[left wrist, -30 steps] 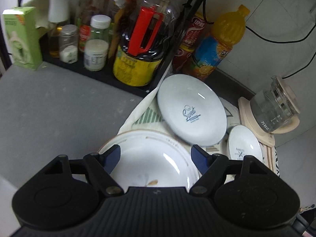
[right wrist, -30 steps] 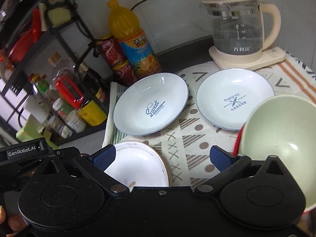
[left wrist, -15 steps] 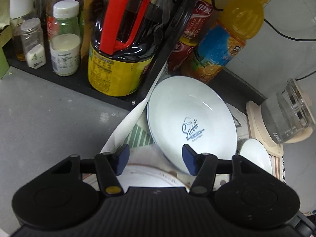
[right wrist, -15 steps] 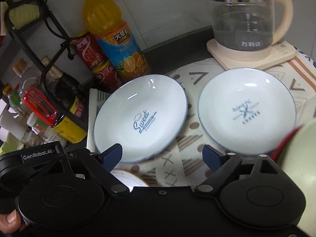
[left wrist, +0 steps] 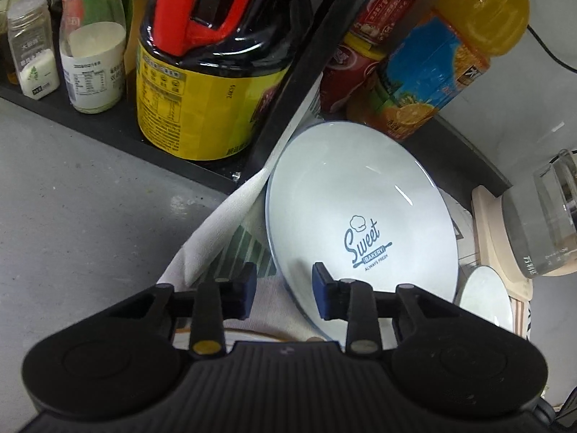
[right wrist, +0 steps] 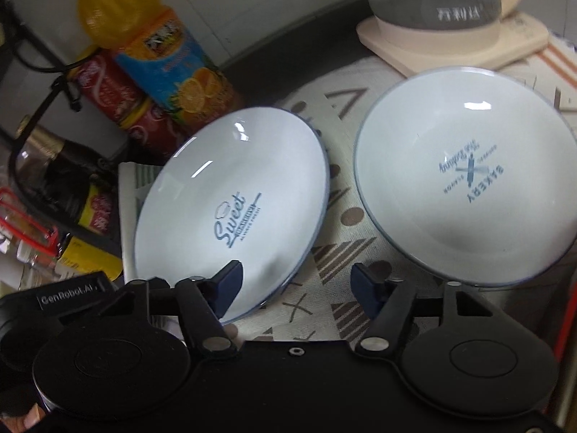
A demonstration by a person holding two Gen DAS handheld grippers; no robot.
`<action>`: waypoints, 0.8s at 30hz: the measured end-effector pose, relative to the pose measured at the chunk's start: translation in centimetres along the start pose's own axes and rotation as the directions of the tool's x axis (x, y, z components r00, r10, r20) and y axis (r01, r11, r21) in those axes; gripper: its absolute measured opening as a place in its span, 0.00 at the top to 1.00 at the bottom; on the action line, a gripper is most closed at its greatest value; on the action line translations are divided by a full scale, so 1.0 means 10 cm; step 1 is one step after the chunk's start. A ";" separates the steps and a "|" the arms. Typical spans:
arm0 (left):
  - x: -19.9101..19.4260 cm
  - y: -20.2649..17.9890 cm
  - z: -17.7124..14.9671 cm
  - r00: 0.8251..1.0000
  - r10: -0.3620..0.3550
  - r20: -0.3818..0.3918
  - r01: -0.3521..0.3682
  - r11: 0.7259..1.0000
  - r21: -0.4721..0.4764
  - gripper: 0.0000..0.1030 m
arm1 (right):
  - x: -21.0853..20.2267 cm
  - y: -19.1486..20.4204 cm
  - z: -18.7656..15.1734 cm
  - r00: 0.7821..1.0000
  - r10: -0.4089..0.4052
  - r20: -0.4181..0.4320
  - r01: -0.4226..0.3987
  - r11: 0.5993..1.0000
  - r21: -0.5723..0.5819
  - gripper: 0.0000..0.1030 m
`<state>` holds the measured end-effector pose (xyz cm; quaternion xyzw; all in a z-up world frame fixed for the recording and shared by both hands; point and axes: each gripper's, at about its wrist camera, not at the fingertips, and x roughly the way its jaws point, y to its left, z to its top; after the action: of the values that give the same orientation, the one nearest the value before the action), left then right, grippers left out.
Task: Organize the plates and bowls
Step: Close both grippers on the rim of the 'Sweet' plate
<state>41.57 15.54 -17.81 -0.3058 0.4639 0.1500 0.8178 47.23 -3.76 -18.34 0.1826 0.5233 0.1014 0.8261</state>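
A white plate marked "Sweet Bakery" (left wrist: 360,223) (right wrist: 230,209) lies on a patterned cloth (right wrist: 324,252). My left gripper (left wrist: 283,290) is open, its fingers straddling the plate's near rim, one pad (left wrist: 321,288) over the plate. My right gripper (right wrist: 294,285) is open, its left finger (right wrist: 225,283) over the same plate's near edge. A second white plate marked "Bakery" (right wrist: 465,195) (left wrist: 485,301) lies to the right. A gold-rimmed plate's edge (left wrist: 252,333) shows just below the left fingers.
A black rack (left wrist: 180,158) holds a soy sauce jug (left wrist: 212,72) and jars. Red cans (right wrist: 122,101) and an orange juice bottle (right wrist: 169,61) stand behind the plates. A glass kettle on a cream base (right wrist: 454,32) stands at the back right.
Both grippers have moved forward toward the "Sweet" plate. The left gripper's fingers have narrowed around its rim. The gold-rimmed plate and green bowl have dropped out of view.
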 end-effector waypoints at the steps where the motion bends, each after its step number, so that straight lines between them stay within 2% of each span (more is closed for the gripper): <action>1: 0.02 0.00 0.00 1.000 0.001 0.000 -0.001 1.000 -0.003 0.71 | 0.03 -0.03 0.00 1.000 0.003 -0.004 -0.002 1.000 0.011 0.42; 3: 0.07 0.01 0.01 1.000 0.004 -0.007 -0.004 1.000 -0.014 0.74 | 0.09 -0.07 0.00 1.000 0.006 -0.016 -0.005 1.000 0.024 0.49; 8: 0.17 0.00 0.04 0.999 0.025 -0.028 -0.025 1.000 -0.006 0.77 | 0.15 -0.01 0.01 1.000 0.001 0.019 -0.001 1.000 -0.021 0.56; 10: 0.20 -0.03 0.05 0.999 0.014 -0.034 -0.014 1.000 -0.001 0.83 | 0.18 0.03 0.03 0.999 -0.019 0.031 0.021 0.999 -0.042 0.66; 12: 0.21 -0.05 0.04 1.000 0.010 -0.028 -0.010 1.000 0.004 0.86 | 0.21 0.01 0.06 0.999 -0.019 0.042 0.020 0.999 -0.033 0.85; 15: 0.15 -0.09 0.04 1.000 0.010 -0.017 -0.009 1.000 0.024 0.87 | 0.25 -0.04 0.09 0.999 0.036 0.037 -0.037 0.999 0.011 0.88; 24: -0.17 -0.13 -0.06 0.999 -0.010 0.043 0.008 0.999 0.047 0.88 | -0.09 -0.01 0.09 0.991 0.086 0.106 -0.083 0.996 -0.033 0.85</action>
<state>41.00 14.23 -16.09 -0.2854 0.4483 0.1421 0.8351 47.62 -4.37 -17.25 0.1979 0.4685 0.1339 0.8505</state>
